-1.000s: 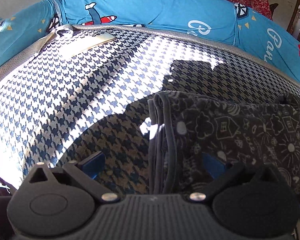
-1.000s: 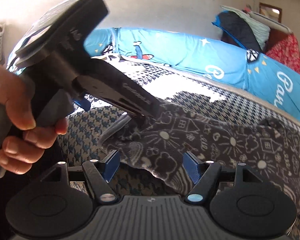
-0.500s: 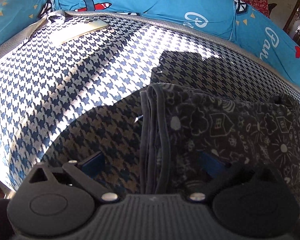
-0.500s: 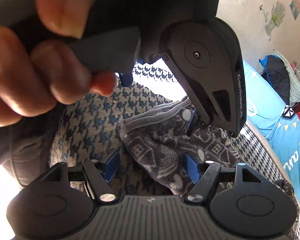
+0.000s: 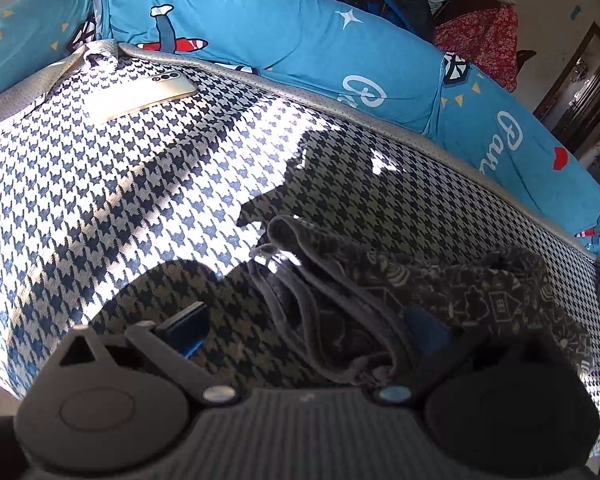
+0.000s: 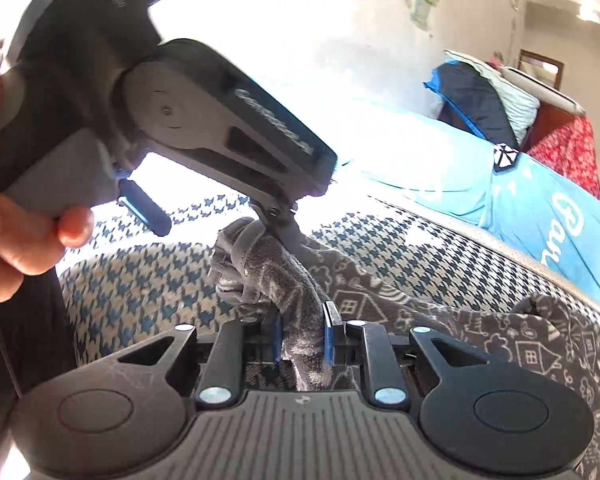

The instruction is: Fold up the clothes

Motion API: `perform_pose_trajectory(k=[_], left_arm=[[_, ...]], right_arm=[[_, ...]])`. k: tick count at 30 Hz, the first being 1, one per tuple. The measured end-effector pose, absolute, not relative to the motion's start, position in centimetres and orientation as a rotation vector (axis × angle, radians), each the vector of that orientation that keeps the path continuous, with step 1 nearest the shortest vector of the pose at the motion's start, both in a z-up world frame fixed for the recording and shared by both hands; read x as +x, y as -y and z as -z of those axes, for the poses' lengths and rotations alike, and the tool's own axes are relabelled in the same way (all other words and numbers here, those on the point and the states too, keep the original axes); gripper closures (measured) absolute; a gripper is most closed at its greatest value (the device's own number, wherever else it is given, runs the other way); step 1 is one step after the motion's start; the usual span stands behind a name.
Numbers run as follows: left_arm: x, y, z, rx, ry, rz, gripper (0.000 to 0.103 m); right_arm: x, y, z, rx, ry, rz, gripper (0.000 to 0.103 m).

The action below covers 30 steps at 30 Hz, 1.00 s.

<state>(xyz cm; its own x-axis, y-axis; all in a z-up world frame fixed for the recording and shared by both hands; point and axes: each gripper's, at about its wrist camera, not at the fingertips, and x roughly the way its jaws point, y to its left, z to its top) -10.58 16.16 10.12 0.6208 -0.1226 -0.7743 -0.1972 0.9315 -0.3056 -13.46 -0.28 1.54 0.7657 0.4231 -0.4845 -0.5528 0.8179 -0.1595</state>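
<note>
A: On the houndstooth mattress (image 5: 148,184), near its front edge, lies the dark grey printed garment (image 5: 492,292), folded into a thick band, its hemmed end bunched and lifted a little off the cover.

B: And who has hold of it?

A: The right gripper (image 6: 302,338). Its jaws have just been closing and now stand narrow, the blue pads pressing a fold of the garment (image 6: 296,300) from both sides.

B: The left one?

A: The left gripper (image 5: 312,322) stands wide. The garment's edge lies between its fingers, with one blue pad (image 5: 186,326) well clear over bare houndstooth. The other pad is half buried in the cloth, so I cannot tell whether it touches. From the right wrist view the left gripper (image 6: 236,236) comes down at a slant onto the bunched end, with a person's hand (image 6: 24,236) round its handle.

B: What lies around it?

A: A pale phone (image 5: 140,96) lies flat on the far corner of the mattress, in sun. Behind the mattress runs a blue bolster (image 5: 280,36) printed with aeroplanes and white lettering. Beyond that, a red floral cloth (image 5: 480,44) and a dark bundle.
</note>
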Motion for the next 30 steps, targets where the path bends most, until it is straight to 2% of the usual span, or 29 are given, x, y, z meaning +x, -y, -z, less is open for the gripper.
perform_pose_trajectory(k=[7, 11, 18, 25, 30], left_arm=[[-10.4, -13.9, -15.1, -0.391, -0.8, 0.0, 0.0], [-9.9, -12.7, -16.1, -0.375, -0.784, -0.004, 0.0], [-7.9, -9.4, -13.4, -0.333, -0.852, 0.02, 0.0], [-4.8, -2.5, -10.2, -0.218, -0.924, 0.106, 0.0], [-3.3, 2.6, -8.0, -0.142, -0.936, 0.196, 0.0]], right_arm=[[-13.2, 2.9, -4.4, -0.131, -0.451, -0.455, 0.088], [-12.7, 5.3, -6.2, -0.062, -0.42, -0.399, 0.088], [-12.8, 10.2, -9.5, 0.013, -0.331, -0.254, 0.088], [-14.1, 15.9, -11.9, 0.02, -0.249, -0.013, 0.089], [-13.3, 21.3, -11.3, 0.065, -0.296, 0.177, 0.089]])
